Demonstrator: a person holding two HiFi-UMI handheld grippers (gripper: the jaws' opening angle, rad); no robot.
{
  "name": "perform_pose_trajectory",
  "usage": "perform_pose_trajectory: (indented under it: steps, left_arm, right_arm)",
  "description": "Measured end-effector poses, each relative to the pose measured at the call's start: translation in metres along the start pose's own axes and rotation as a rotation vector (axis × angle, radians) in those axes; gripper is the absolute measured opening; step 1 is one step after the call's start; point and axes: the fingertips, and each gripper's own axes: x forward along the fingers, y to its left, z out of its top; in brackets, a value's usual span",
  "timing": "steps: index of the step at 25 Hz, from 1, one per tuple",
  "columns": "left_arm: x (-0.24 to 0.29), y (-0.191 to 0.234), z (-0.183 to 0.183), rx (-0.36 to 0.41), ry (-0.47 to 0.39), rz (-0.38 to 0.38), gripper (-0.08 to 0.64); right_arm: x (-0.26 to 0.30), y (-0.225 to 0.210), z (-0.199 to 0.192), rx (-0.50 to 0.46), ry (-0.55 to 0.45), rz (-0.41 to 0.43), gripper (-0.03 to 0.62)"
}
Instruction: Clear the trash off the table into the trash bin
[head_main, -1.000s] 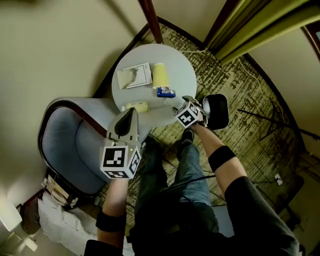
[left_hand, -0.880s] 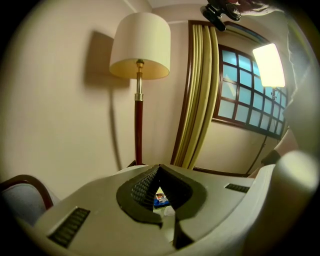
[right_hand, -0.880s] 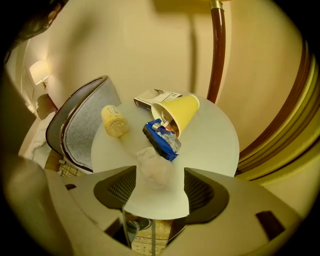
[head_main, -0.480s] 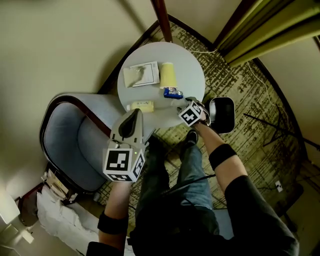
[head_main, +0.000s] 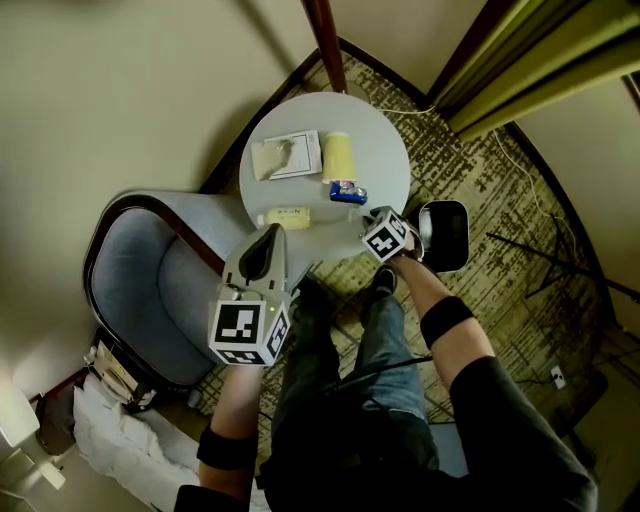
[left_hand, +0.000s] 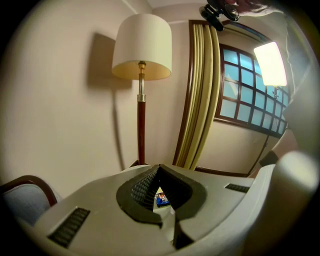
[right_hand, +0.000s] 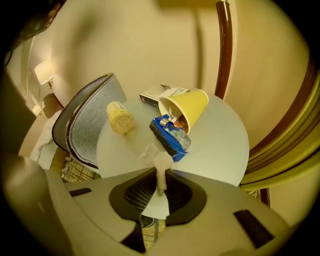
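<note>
On the round white table (head_main: 385, 150) lie a yellow paper cup (head_main: 339, 155) on its side, a blue wrapper (head_main: 347, 192), a small yellow bottle (head_main: 285, 216) and a white booklet (head_main: 290, 155) with crumpled paper on it. At the table's near edge my right gripper (right_hand: 160, 182) has just been closing and is shut on a crumpled white tissue (right_hand: 156, 159), which still touches the tabletop beside the blue wrapper (right_hand: 170, 136). The black trash bin (head_main: 445, 233) stands on the carpet just right of that gripper. My left gripper (head_main: 265, 250) hovers shut and empty at the table's near left.
A grey armchair (head_main: 150, 290) with a dark wooden rim stands against the table's left side. A floor lamp's pole (head_main: 325, 40) rises behind the table, its shade (left_hand: 141, 47) high up. Yellow-green curtains (head_main: 520, 70) hang at the back right. My legs stand below the table.
The right gripper's jaws closed on the white tissue at the table's near edge. The left gripper stayed put; the head view shifted slightly.
</note>
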Motion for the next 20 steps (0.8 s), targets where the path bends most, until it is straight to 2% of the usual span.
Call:
perform_pose_trajectory:
  steps: [5,9,12,20]
  left_arm:
    - [-0.016,0.001,0.011,-0.002,-0.007,-0.012,0.0]
    - [-0.034,0.008,0.027,0.001,-0.045,0.008,0.0]
    - [-0.047,0.006,0.047,-0.013,-0.082,0.006,0.0]
    - [-0.072,0.006,0.082,0.021,-0.156,-0.023,0.0]
  right_arm:
    - [-0.038,0.012,0.019,0.009,-0.056,0.003,0.057]
    - [-0.089,0.019,0.046,-0.005,-0.121,-0.023,0.057]
    - [-0.141,0.023,0.082,-0.005,-0.216,-0.054,0.058]
    - [-0.293,0.038,0.165,0.04,-0.513,-0.151,0.058]
